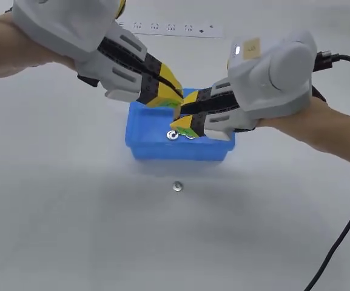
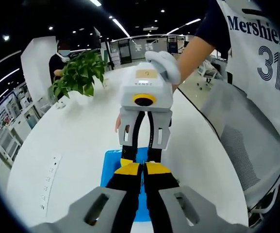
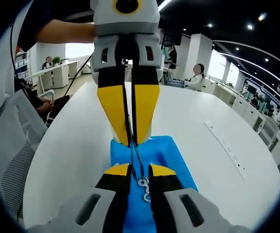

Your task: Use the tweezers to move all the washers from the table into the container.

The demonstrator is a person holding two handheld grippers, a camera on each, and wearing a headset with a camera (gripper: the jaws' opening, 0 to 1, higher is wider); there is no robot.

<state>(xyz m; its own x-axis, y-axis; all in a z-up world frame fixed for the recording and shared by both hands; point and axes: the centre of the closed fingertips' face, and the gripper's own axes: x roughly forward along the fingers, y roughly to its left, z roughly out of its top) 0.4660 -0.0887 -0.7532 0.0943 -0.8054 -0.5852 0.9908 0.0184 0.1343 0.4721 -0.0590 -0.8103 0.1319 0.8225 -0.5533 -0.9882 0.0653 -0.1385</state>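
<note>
A blue container (image 1: 176, 151) stands mid-table with two washers (image 1: 173, 134) inside it. One more washer (image 1: 176, 187) lies on the white table just in front of it. My left gripper (image 1: 176, 102) comes in from the upper left, shut on thin dark tweezers (image 3: 135, 158). The tweezers run down over the container (image 3: 171, 155), and their tip meets a washer (image 3: 142, 182); whether it is pinched I cannot tell. My right gripper (image 1: 179, 126) faces the left one (image 3: 131, 141) from the right. Its jaws (image 3: 140, 171) stand slightly apart on either side of the tweezers' tip.
A white power strip (image 1: 168, 27) lies along the table's far side. A black cable (image 1: 338, 242) trails off the right gripper toward the front right. Bare white tabletop surrounds the container. A potted plant (image 2: 79, 73) stands at the far end.
</note>
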